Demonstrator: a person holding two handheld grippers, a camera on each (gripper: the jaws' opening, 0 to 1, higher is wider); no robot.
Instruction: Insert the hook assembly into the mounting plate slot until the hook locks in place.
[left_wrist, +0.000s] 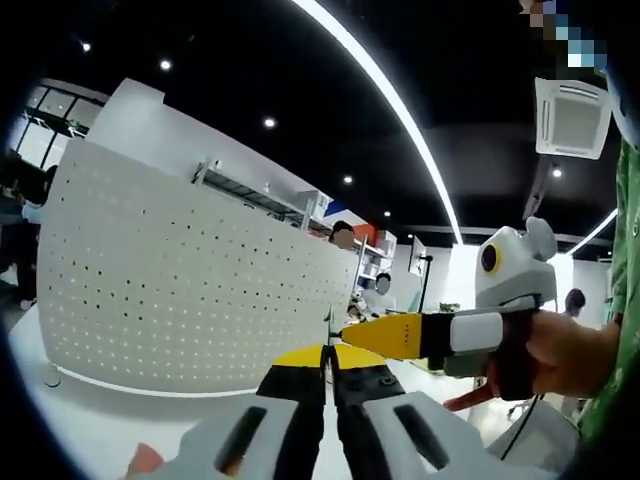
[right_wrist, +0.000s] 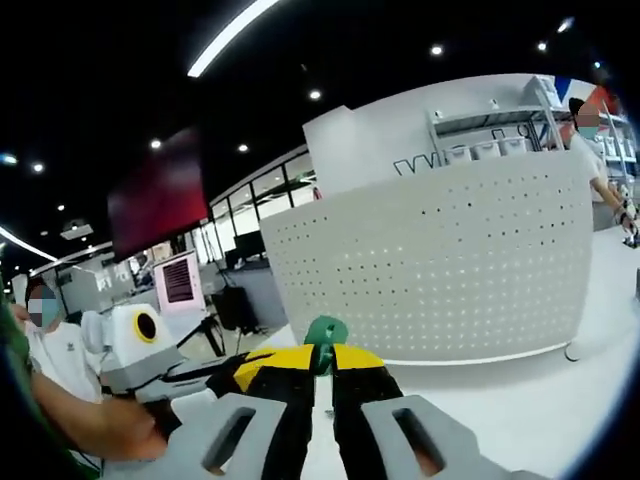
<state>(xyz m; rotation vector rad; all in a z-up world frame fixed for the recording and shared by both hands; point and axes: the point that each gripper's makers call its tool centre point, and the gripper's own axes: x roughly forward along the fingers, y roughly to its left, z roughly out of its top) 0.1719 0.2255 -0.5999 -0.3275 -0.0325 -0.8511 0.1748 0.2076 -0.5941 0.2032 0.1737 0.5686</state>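
The mounting plate, a curved white perforated board (left_wrist: 180, 270), stands upright on the white table ahead of me, and it appears again as the board (right_wrist: 450, 270). My left gripper (left_wrist: 326, 358) is shut with a thin metal hook piece (left_wrist: 330, 323) rising from its yellow tips. A hand brings my right gripper (left_wrist: 372, 335) in from the right, its yellow tip close to that piece. The right gripper (right_wrist: 320, 362) is shut on a small green hook part (right_wrist: 326, 333). Just left of it is the left gripper (right_wrist: 215, 375). Both are held short of the board.
The white table (left_wrist: 90, 430) runs under and around the board. Behind the board are shelving (left_wrist: 250, 195) and several people. A dark red screen (right_wrist: 155, 205) and office monitors stand at the far left of the right gripper view. A person's green sleeve (left_wrist: 625, 260) is at the right.
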